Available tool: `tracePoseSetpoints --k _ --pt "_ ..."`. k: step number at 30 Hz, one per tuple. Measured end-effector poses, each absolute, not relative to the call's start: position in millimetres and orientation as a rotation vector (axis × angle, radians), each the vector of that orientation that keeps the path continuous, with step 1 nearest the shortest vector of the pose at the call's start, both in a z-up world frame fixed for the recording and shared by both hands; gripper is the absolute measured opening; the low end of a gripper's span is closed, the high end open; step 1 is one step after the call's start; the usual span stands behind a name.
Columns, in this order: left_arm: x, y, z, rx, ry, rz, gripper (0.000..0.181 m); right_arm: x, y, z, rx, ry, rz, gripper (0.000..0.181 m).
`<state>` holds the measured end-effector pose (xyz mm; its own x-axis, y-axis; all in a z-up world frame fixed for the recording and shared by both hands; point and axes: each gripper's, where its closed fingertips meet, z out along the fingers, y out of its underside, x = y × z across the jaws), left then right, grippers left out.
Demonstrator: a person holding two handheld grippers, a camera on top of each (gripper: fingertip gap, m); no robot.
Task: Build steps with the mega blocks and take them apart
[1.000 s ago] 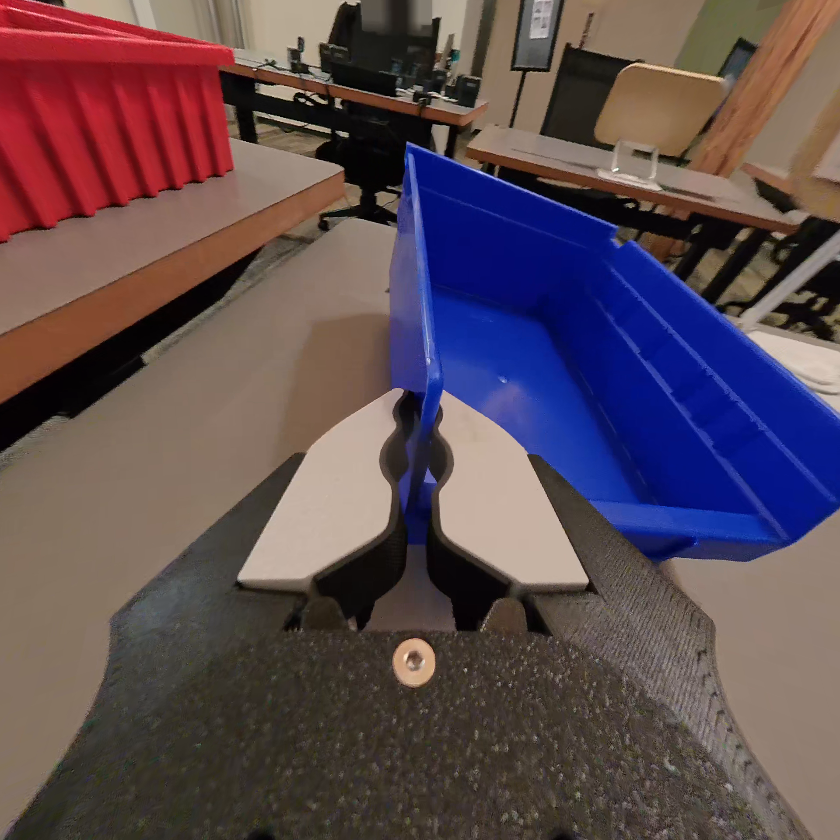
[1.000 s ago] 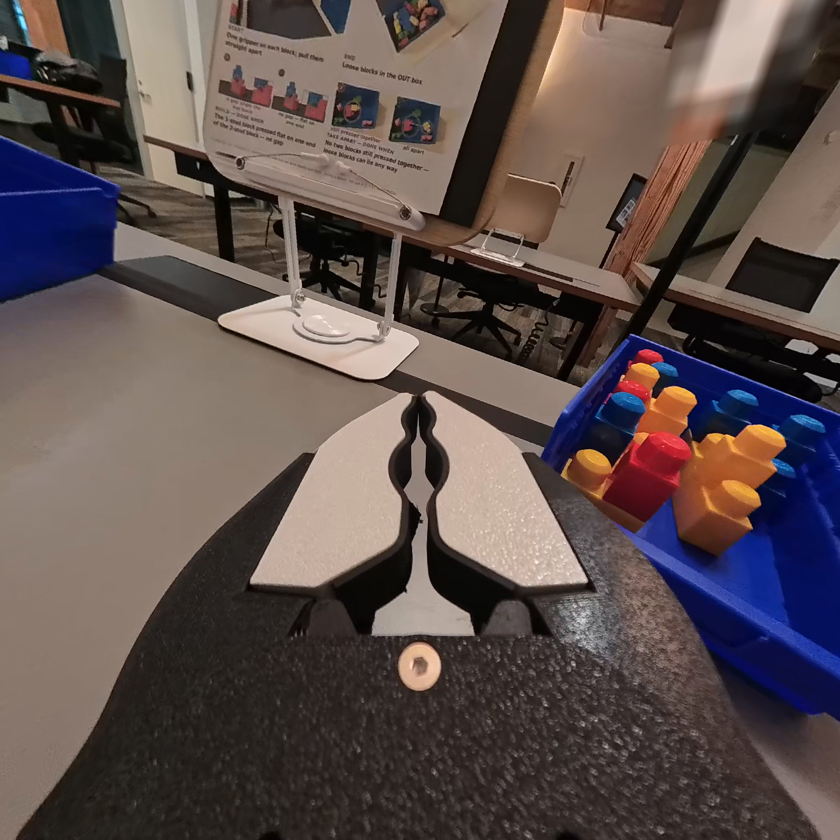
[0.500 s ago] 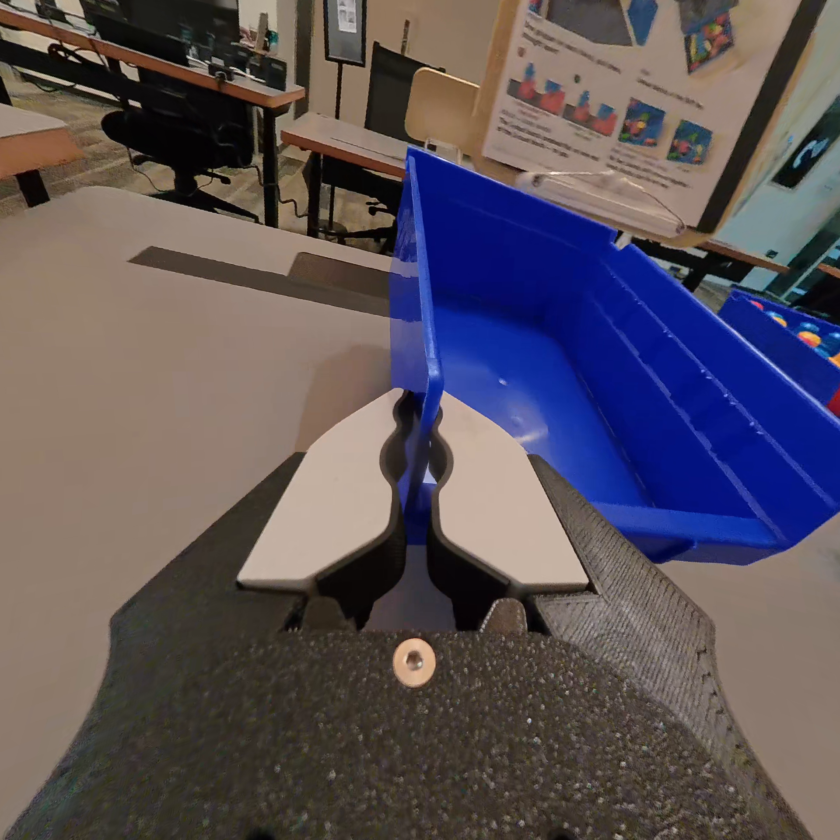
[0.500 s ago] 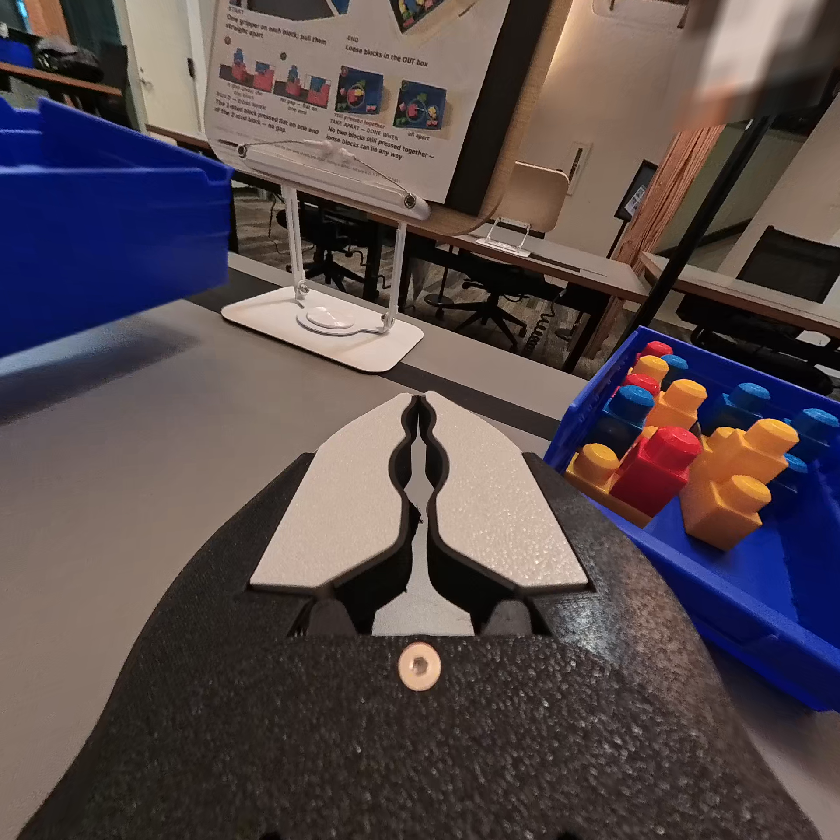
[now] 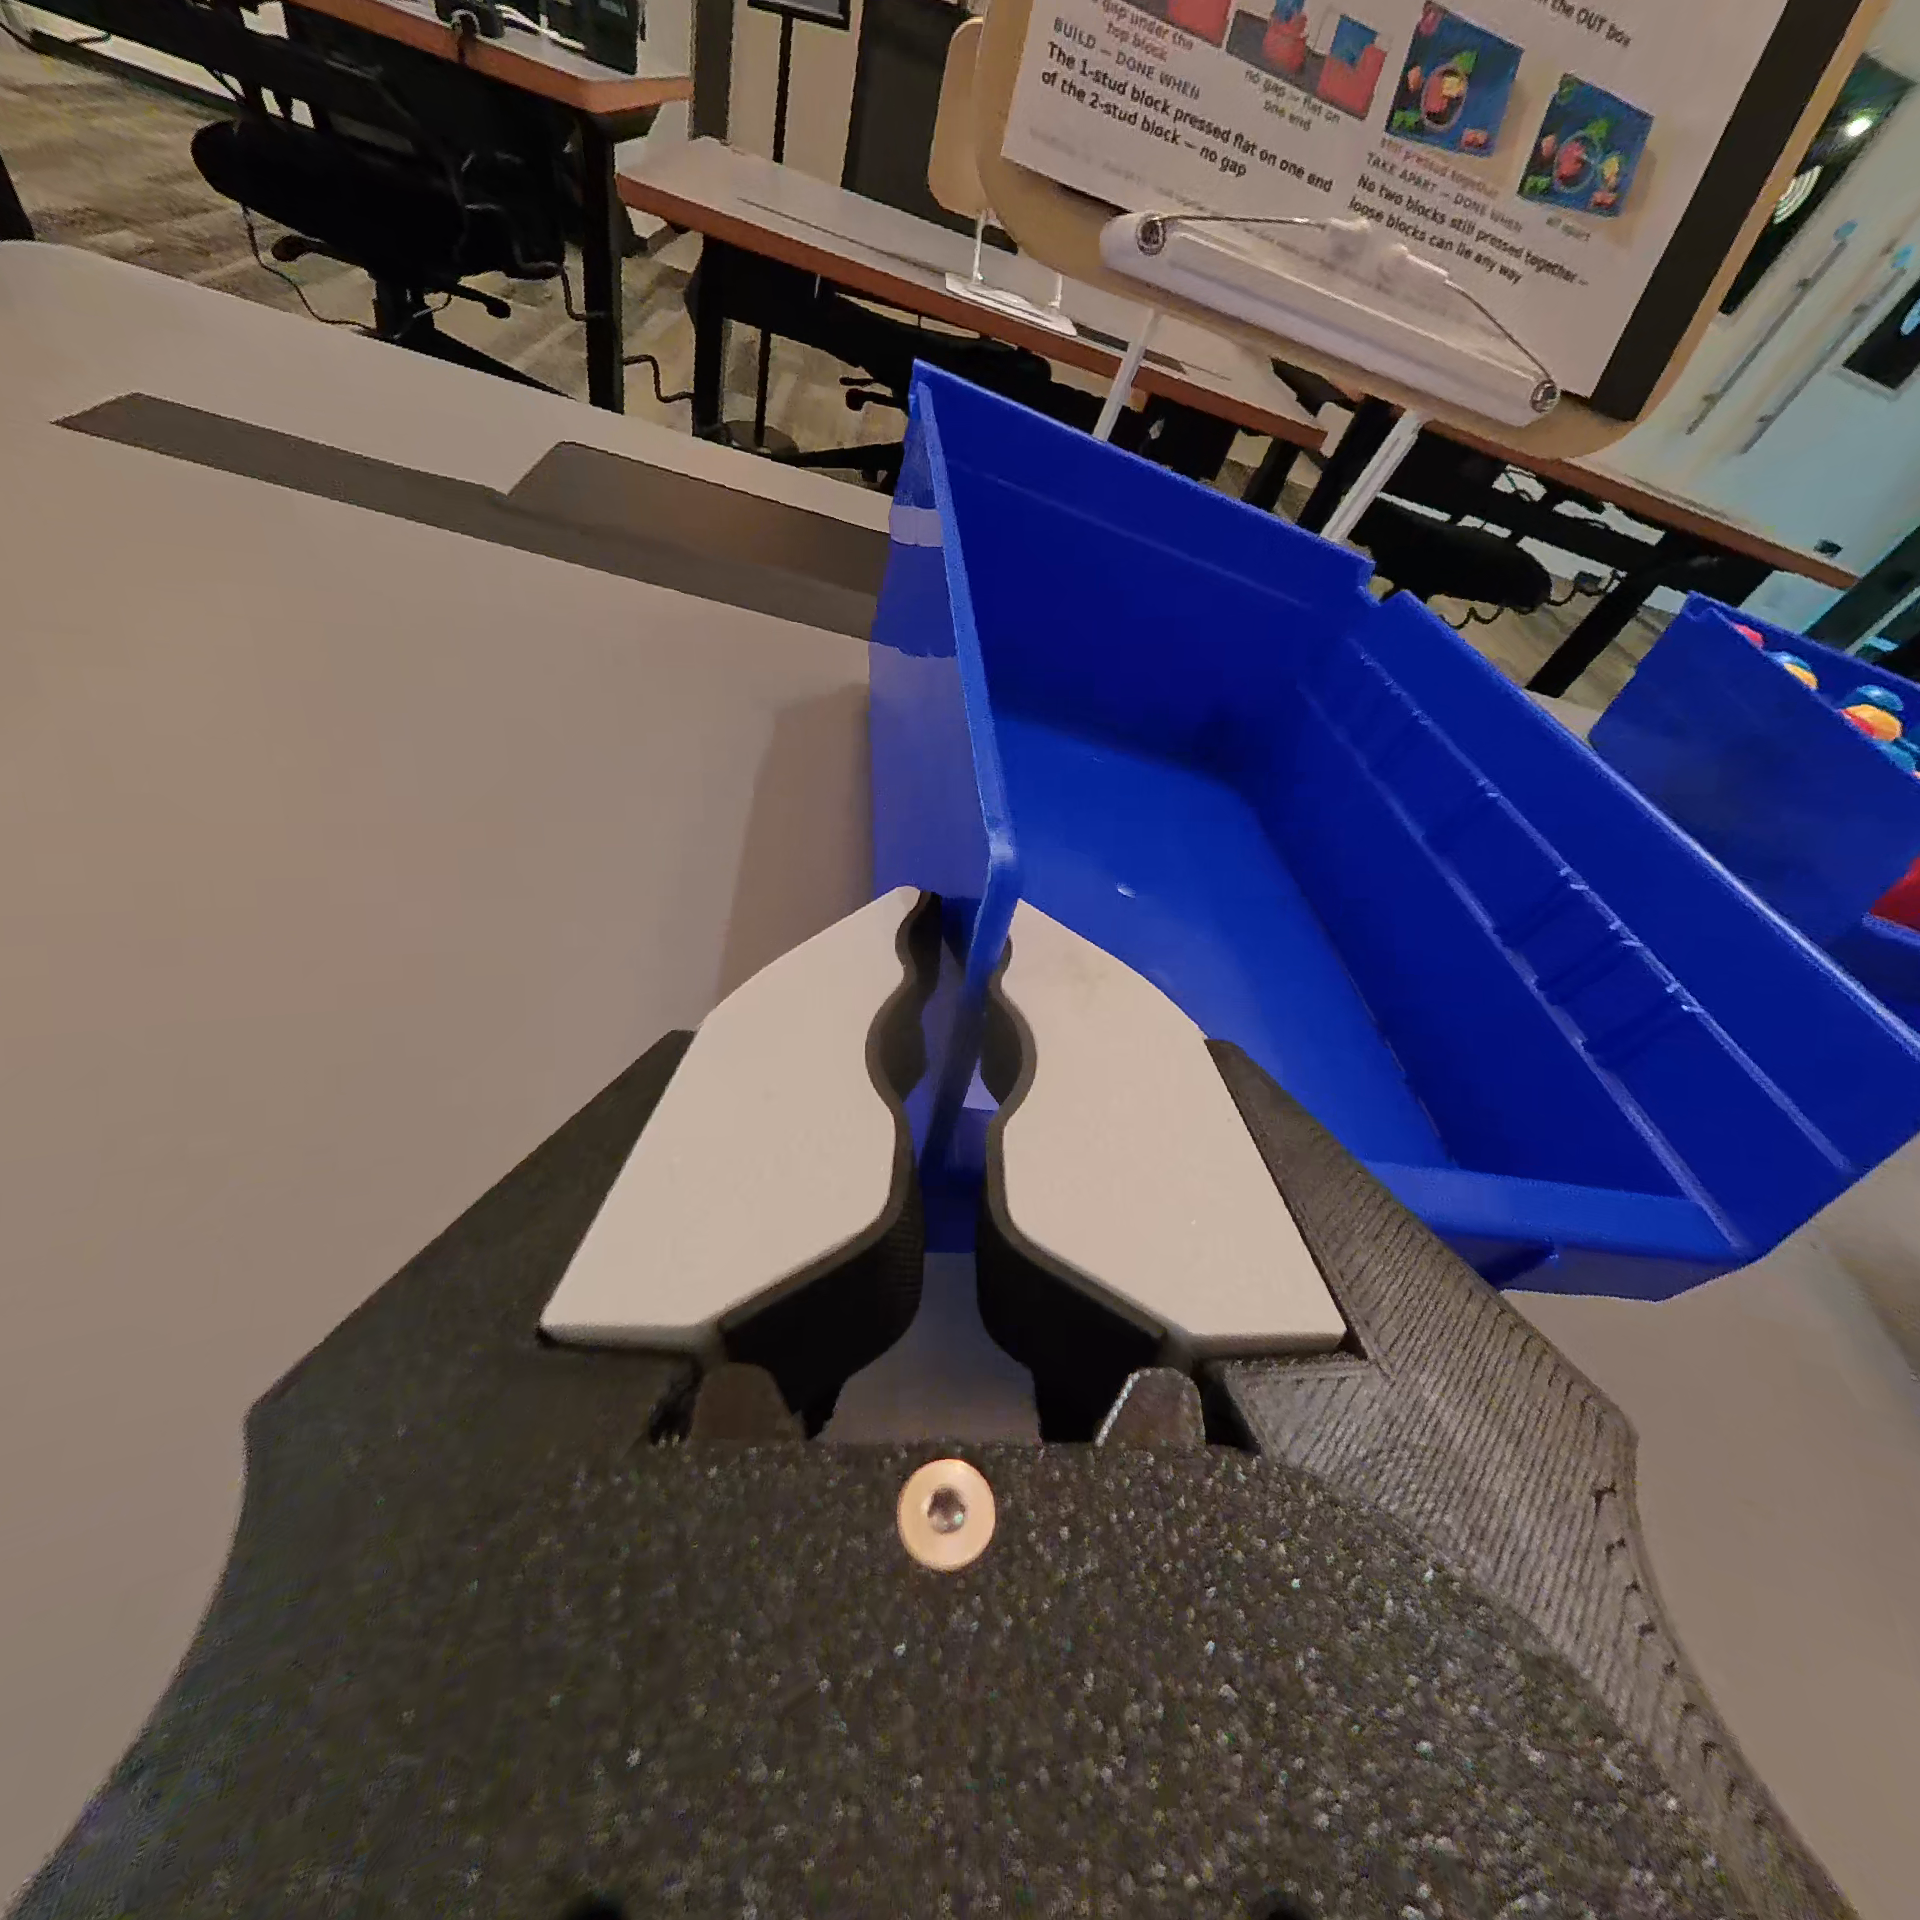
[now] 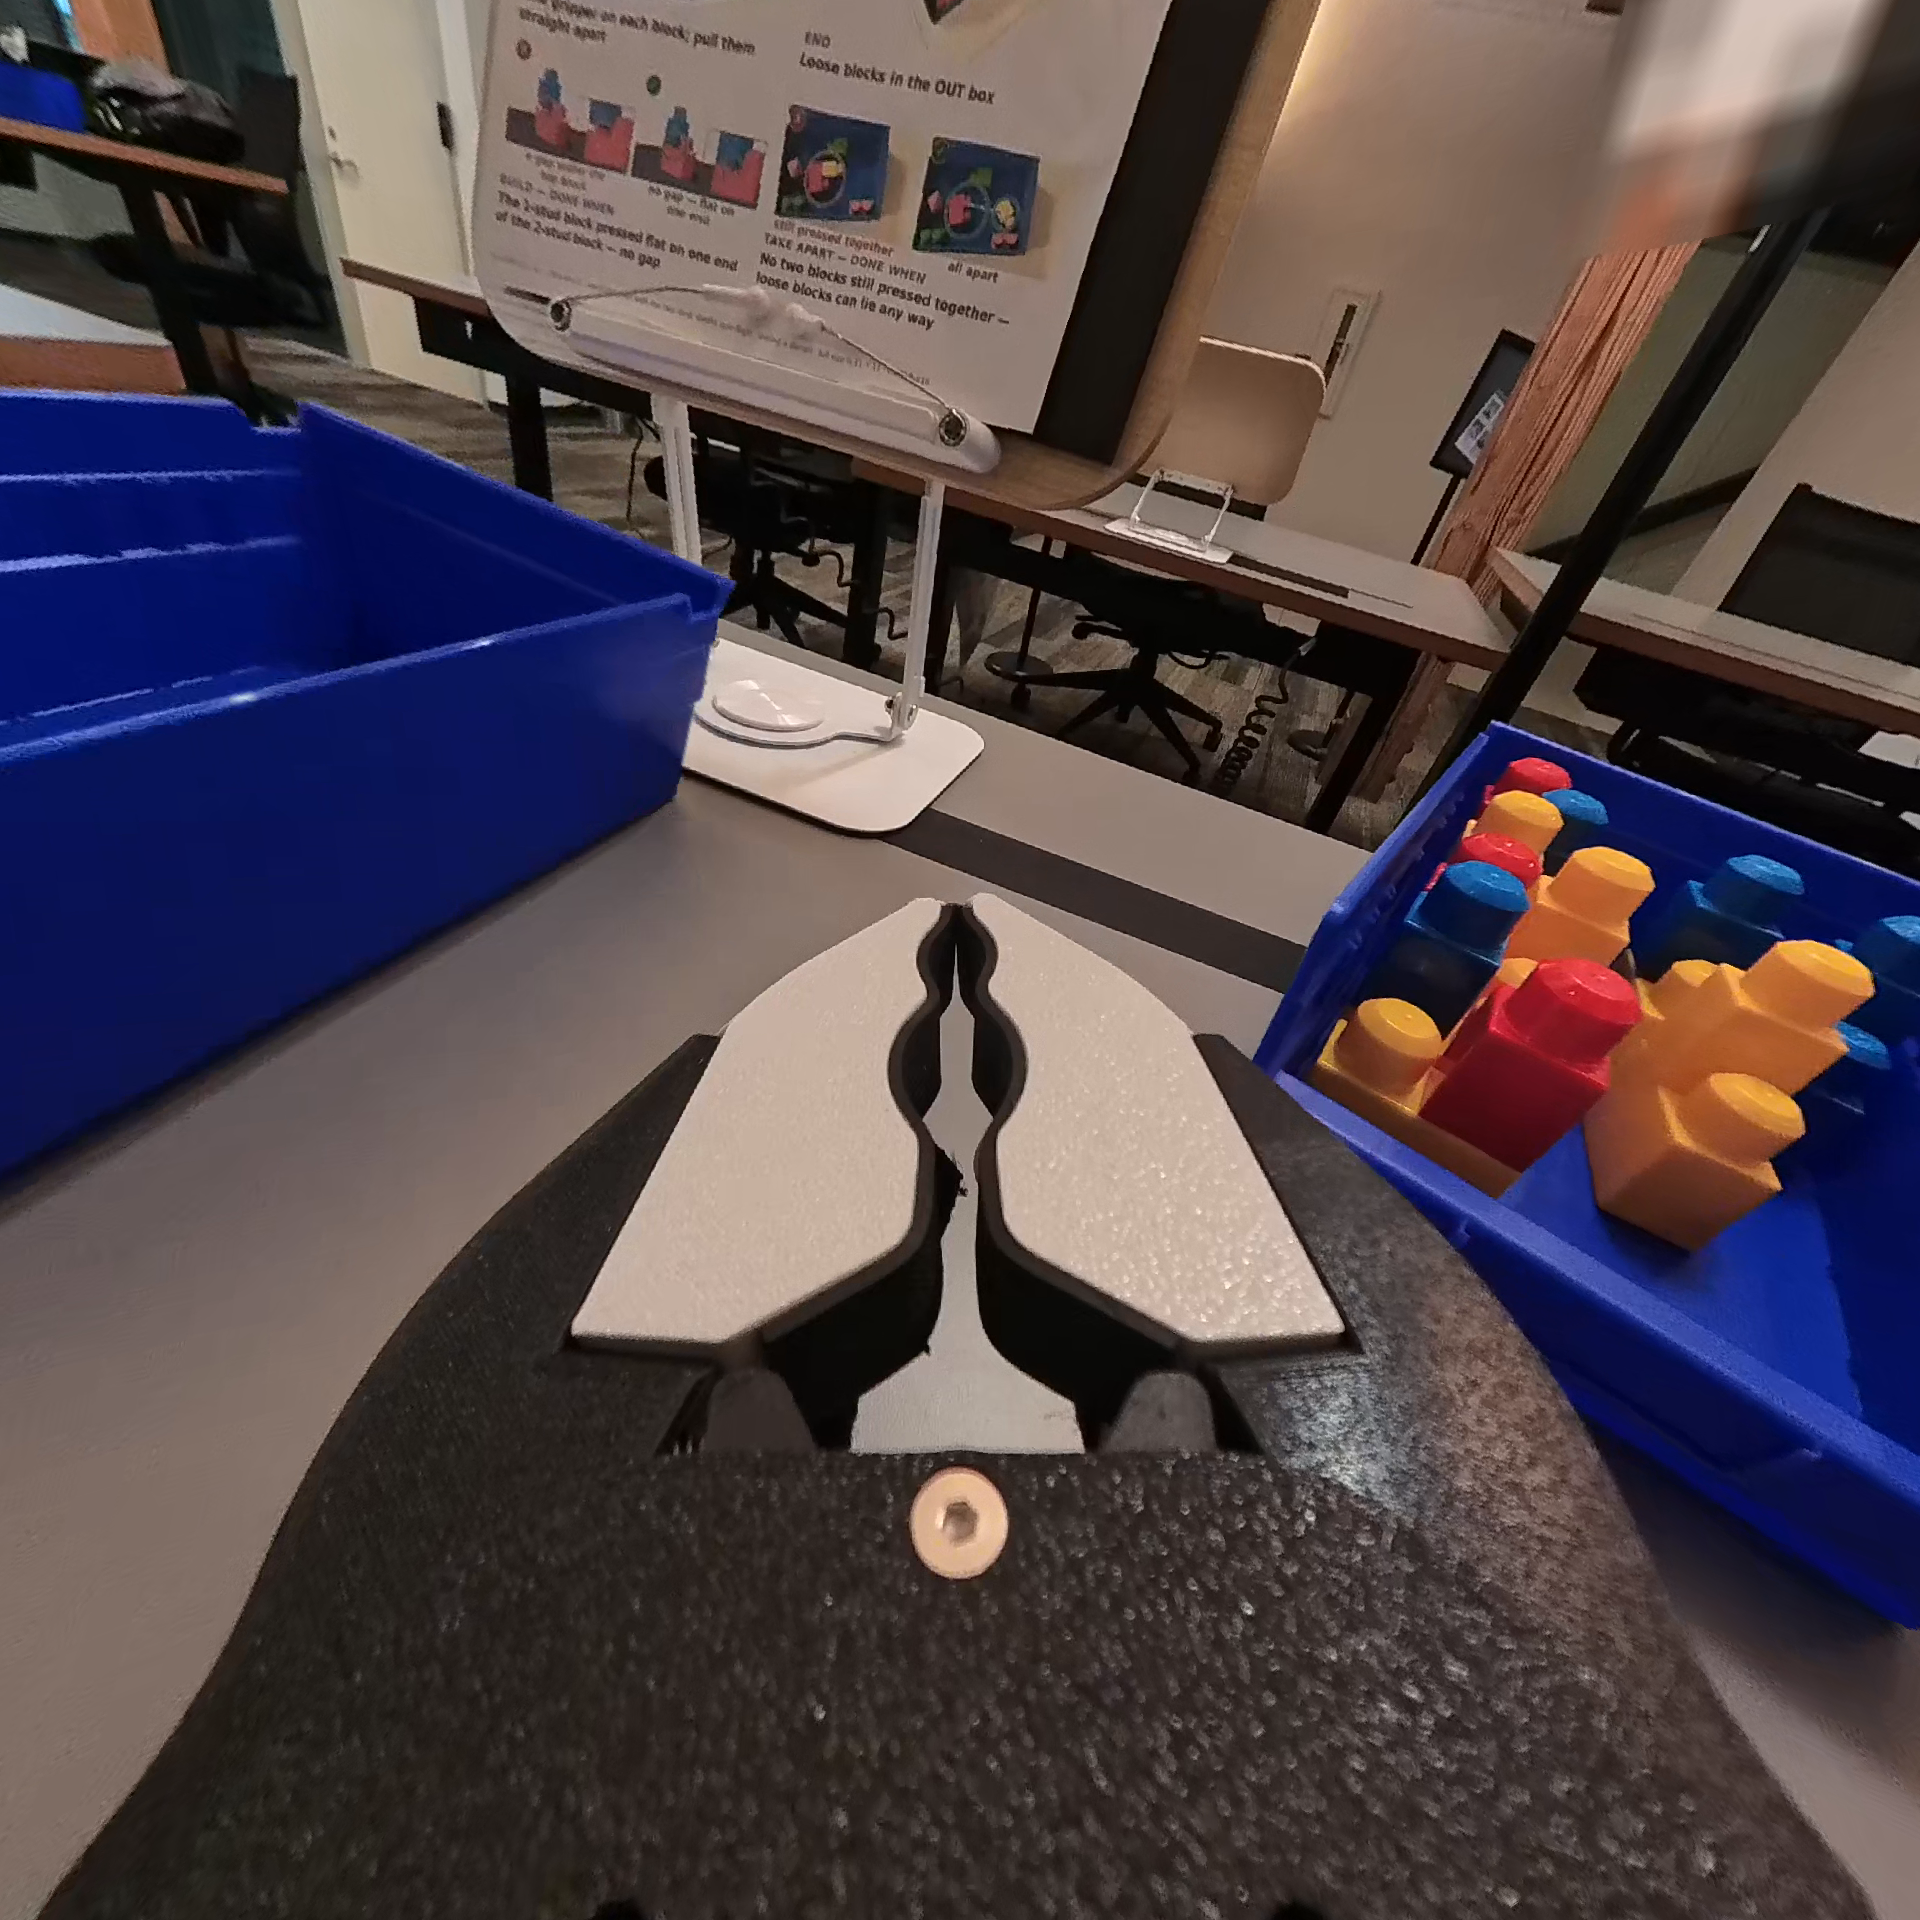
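My left gripper (image 5: 961,914) is shut on the near side wall of an empty blue bin (image 5: 1195,831), which sits low over the grey table. The same empty bin shows at the left of the right wrist view (image 6: 312,727). My right gripper (image 6: 954,914) is shut and empty above the table between the two bins. A second blue bin (image 6: 1621,1340) at the right holds several mega blocks: a red one (image 6: 1527,1070), orange ones (image 6: 1714,1091) and blue ones (image 6: 1465,914). This bin's corner shows at the far right of the left wrist view (image 5: 1766,769).
A white stand (image 6: 831,748) holding an instruction sheet (image 6: 790,177) stands at the table's far edge behind the bins. A dark strip (image 5: 416,488) runs along the far part of the grey table (image 5: 364,831). Desks and office chairs lie beyond. There is about 35 cm between the tips of the two grippers.
My left gripper has swung the empty blue bin to the right and set it lower, closer to the block bin. The bin has entered the right wrist view from the left. My right gripper has stayed shut.
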<state>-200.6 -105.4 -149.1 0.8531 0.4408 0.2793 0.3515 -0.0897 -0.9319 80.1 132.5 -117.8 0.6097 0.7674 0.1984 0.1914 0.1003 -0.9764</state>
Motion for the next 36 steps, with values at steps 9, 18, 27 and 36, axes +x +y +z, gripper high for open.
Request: tracePoseSetpoints --k 9,18,27,36 --pt "-198 -80 -158 -1.740 -0.632 0.029 0.007 82 135 -119 -1.453 -0.857 0.509 0.000" --pt "-186 -72 -156 -1.761 -0.549 0.019 0.042 85 136 -116 -1.447 -0.841 0.498 0.000" --pt "-192 -97 -86 -1.570 -0.363 0.215 0.040 157 184 -87 -1.484 -0.585 0.362 0.017" --pt "-211 -111 -64 -1.579 -0.223 0.285 0.025 279 262 -116 -1.733 -0.266 0.233 0.062"
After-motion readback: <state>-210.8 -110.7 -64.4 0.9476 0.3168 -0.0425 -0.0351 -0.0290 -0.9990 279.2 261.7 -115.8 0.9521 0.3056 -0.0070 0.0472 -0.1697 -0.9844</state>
